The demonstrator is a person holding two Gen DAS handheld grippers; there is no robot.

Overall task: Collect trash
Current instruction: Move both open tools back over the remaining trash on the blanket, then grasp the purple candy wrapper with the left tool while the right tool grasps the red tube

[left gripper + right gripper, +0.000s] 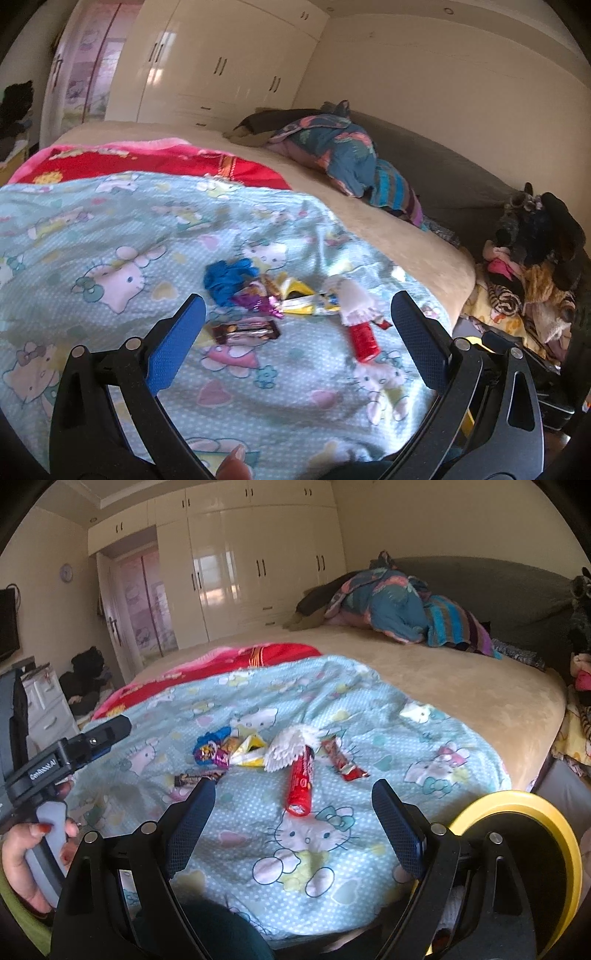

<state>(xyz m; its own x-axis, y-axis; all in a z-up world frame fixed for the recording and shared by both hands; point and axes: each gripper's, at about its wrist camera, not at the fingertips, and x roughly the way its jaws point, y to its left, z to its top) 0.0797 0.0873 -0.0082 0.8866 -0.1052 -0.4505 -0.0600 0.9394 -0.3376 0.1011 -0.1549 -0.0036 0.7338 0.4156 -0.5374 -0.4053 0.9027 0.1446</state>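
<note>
- We hold left gripper [295,314] and right gripper [293,801] over the bed [461,686], jaws apart, empty.
- Wrappers [236,753] and red tube [301,782] lie on the blanket [332,849].

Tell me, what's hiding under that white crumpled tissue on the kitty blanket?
The white tissue lies over the top end of the red tube-shaped wrapper and touches the yellow wrapper. The covered parts of them can't be seen, nor anything else beneath it.

Both my wrist cameras looked down from the bed's [406,236] near edge, sharing the close wrapper pile [258,753].
</note>
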